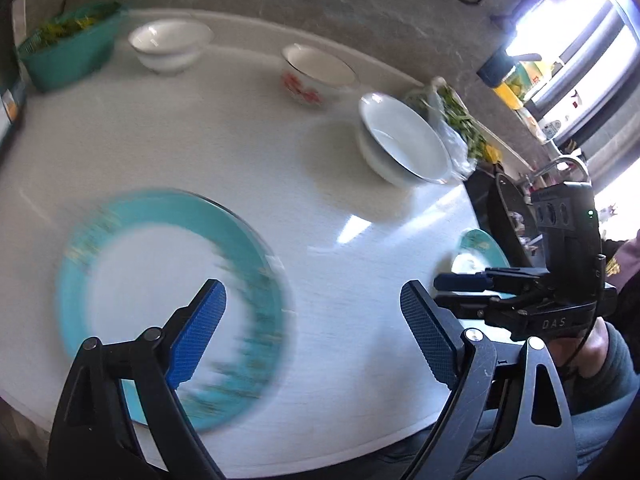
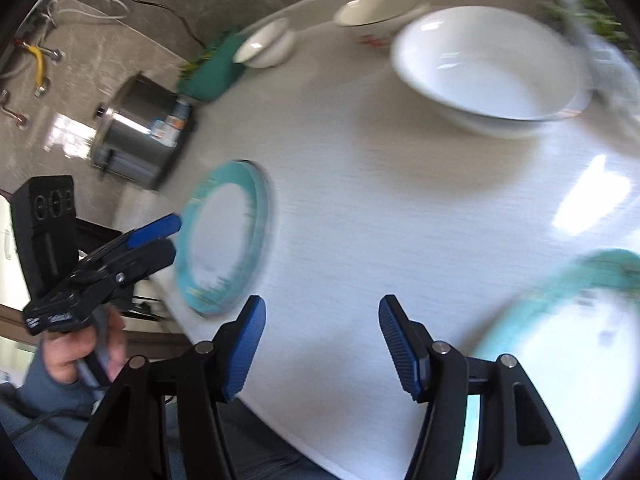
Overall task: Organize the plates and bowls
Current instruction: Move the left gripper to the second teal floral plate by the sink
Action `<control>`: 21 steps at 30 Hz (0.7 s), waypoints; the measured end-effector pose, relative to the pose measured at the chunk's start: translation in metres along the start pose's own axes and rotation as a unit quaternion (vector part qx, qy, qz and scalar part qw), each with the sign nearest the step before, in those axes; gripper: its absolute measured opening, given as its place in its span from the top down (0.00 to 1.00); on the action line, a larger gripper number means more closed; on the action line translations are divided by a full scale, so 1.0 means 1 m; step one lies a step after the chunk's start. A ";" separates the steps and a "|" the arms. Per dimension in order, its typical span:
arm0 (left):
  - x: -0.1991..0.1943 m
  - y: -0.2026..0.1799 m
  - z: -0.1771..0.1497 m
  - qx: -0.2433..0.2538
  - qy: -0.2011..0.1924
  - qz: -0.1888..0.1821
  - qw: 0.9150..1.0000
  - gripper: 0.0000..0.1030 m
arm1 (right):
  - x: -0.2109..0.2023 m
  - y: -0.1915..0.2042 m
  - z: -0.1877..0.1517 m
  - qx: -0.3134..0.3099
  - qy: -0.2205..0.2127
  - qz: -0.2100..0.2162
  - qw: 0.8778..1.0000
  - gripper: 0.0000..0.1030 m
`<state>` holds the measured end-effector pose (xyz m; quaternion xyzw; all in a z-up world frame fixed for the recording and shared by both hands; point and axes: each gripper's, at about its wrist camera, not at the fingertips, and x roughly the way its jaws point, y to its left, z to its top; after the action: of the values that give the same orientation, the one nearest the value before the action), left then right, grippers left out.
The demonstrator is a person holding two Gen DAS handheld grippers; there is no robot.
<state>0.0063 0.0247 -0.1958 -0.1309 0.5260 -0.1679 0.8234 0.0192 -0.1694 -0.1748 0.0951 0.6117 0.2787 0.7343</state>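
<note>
Both tools hang empty over the white table [image 1: 328, 208]: the left gripper [image 1: 312, 336] spread wide, the right gripper [image 2: 322, 344] partly spread. Two teal plates lie near, left plate [image 1: 168, 240] and right plate [image 2: 560, 320]. Three bowls stand far: small bowl [image 1: 168, 44], flowered bowl [image 1: 316, 74], big bowl [image 1: 400, 140].

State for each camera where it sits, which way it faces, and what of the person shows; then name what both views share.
Left wrist: sits on the left tongs, facing down across the white table at a teal plate; the right tongs and hand show.
Right wrist: sits on the right tongs, facing the table; the left tongs and hand show.
Shared: both teal plates, stacked large white bowls, red-patterned bowl, small white bowls.
</note>
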 end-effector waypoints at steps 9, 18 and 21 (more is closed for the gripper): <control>0.074 -0.111 -0.029 0.037 0.055 -0.040 0.997 0.14 | -0.058 -0.072 -0.041 0.001 -0.002 -0.013 1.000 0.39; 0.131 -0.166 -0.034 0.051 0.103 -0.074 0.991 0.14 | -0.098 -0.125 -0.055 0.030 -0.016 -0.046 0.998 0.39; 0.143 -0.178 -0.040 0.057 0.118 -0.077 0.988 0.14 | -0.104 -0.141 -0.057 0.042 -0.018 -0.054 0.997 0.39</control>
<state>0.0015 -0.1978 -0.2605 -0.1030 0.5977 -0.2743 0.7462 -0.0043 -0.3523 -0.1677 0.0974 0.6139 0.2109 0.7544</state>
